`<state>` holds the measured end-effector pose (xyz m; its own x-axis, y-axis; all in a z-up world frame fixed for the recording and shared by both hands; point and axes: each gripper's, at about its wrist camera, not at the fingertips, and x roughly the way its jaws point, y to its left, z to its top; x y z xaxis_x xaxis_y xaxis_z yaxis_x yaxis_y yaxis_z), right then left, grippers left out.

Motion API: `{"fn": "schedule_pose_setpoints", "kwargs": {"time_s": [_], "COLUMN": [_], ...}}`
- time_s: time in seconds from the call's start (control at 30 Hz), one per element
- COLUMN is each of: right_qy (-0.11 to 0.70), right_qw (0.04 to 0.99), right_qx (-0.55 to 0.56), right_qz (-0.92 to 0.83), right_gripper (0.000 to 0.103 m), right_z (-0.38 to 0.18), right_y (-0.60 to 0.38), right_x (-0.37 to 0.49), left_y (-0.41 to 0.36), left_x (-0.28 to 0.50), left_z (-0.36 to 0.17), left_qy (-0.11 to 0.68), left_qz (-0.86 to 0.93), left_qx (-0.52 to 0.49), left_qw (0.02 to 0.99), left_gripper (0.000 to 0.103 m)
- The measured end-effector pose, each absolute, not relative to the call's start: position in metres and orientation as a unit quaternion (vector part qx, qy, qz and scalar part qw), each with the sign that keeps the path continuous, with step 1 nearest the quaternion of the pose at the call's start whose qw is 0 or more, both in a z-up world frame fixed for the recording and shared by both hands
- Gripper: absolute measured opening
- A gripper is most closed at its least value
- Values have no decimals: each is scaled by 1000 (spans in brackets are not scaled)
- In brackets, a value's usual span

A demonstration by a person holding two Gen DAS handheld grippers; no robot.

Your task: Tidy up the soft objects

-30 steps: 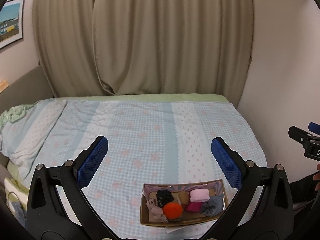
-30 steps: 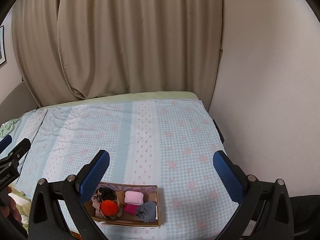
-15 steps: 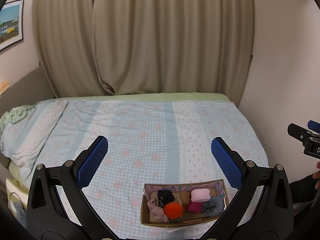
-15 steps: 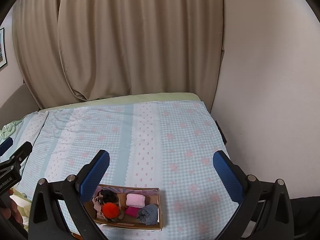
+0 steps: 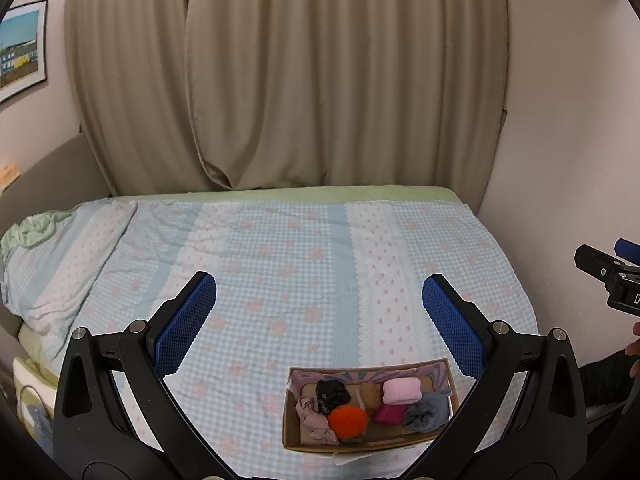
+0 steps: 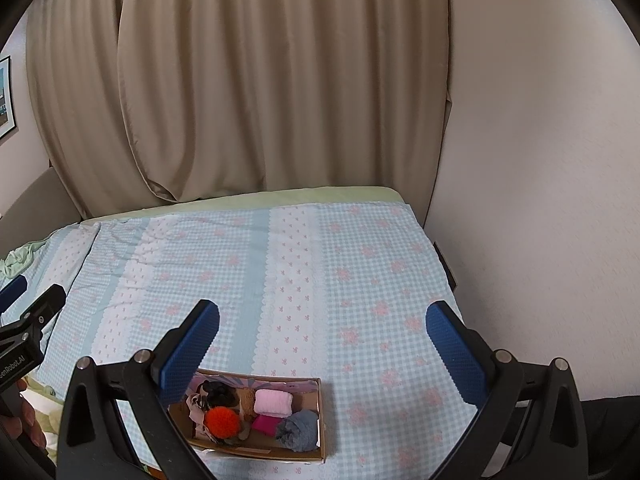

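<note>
Soft bundles, an orange fluffy pom-pom [image 5: 347, 422], a pink folded cloth [image 5: 401, 391] and a grey rolled sock [image 5: 426, 416], sit in an open cardboard box [image 5: 298, 440] on the blue gingham bedspread [image 5: 304, 264]. The box lies below both claws: left gripper [image 5: 320, 312] and right gripper [image 6: 322, 336] hover spread wide, holding nothing.

Soft, even indoor light; faint shadows; both views sharp; strong fisheye bending and dark vignette at corners.

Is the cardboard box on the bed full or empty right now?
Nearly full. The cardboard box holds soft bundles: orange, pale pink, grey, black, packed side by side.
</note>
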<state>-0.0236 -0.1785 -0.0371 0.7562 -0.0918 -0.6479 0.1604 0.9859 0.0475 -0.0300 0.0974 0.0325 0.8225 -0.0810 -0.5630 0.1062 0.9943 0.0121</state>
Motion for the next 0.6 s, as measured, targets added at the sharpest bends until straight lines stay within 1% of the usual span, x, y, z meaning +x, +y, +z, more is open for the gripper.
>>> {"fn": "schedule_pose_setpoints", "kwargs": {"time_s": [0.6], "right_qy": [333], "right_qw": [939], "right_qx": [51], "right_qz": [-61], "right_gripper": [103], "right_z": [-34], "right_y": [-179], "right_x": [-20], "left_y": [105], "left_x": [-27], "left_z": [34], "left_qy": [290], "left_qz": [-49], "left_qx": [22], "left_qw": [956], "left_gripper": [103]}}
